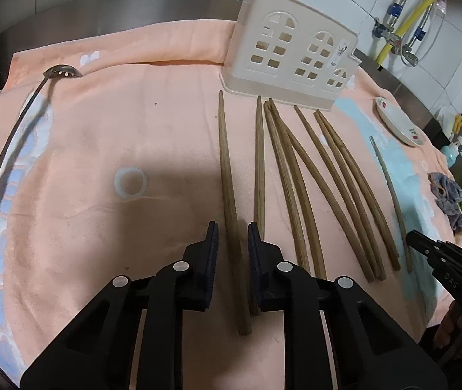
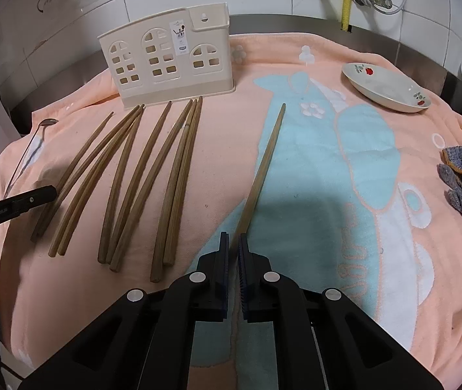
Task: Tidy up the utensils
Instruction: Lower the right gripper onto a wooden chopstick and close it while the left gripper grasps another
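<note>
Illumination: even indoor light, moderately bright, source overhead and behind the rig. Broad soft shadow on towel (image 1: 172,123) ahead of left gripper (image 1: 232,230); matching shadow ahead of right gripper (image 2: 234,243). Mild glare on ladle (image 1: 13,136) handle and steel counter rim (image 1: 133,9). Strong fisheye bending: chopsticks (image 1: 296,178) bow outward, corners vignette black. Centre focus sharp; near gripper bodies slightly soft.

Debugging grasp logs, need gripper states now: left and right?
Left gripper: open, jaws straddling the leftmost chopstick, not clamped.
Right gripper: nearly closed around the lone chopstick; whether it grips cannot be told.
</note>
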`<move>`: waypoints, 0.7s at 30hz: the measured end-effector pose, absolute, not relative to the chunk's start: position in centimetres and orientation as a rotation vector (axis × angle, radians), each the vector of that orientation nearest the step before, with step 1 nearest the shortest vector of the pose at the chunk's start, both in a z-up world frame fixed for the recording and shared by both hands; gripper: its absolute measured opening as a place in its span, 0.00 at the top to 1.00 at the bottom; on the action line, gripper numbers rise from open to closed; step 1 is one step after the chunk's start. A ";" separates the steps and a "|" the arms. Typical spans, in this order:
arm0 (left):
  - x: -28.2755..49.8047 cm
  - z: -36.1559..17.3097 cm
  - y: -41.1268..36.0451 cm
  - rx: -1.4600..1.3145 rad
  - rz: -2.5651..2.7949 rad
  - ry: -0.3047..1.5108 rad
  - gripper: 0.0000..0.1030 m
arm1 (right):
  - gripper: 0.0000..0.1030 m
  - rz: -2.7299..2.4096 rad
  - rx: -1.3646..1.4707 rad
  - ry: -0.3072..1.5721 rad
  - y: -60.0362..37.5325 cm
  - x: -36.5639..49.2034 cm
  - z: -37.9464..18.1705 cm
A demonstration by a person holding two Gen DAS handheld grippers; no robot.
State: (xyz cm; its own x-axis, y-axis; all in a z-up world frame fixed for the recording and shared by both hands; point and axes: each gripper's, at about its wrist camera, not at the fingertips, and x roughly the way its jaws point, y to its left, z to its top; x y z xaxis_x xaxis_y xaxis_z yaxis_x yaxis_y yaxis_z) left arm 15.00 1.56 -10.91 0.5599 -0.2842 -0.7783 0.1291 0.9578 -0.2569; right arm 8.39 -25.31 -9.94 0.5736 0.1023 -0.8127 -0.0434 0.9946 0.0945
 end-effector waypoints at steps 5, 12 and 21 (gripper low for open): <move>15.2 -11.2 0.9 -0.142 -0.231 0.953 0.85 | 0.88 0.081 0.076 0.971 -25.3 8.6 -10.3; 15.5 -11.2 0.4 -0.102 -0.221 0.958 0.85 | 0.89 0.081 0.086 0.960 -25.3 8.5 -10.5; 16.0 -11.2 -0.5 -0.062 -0.207 0.963 0.86 | 0.90 0.087 0.096 0.946 -25.3 8.4 -10.6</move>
State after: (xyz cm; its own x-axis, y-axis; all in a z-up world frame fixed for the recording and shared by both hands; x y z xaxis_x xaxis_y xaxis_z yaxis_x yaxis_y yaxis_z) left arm 16.03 -0.49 -11.21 0.5533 -0.2022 -0.8081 0.1472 0.9786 -0.1441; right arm 8.36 -25.33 -10.59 0.5822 0.1162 -0.8047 -0.0325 0.9923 0.1198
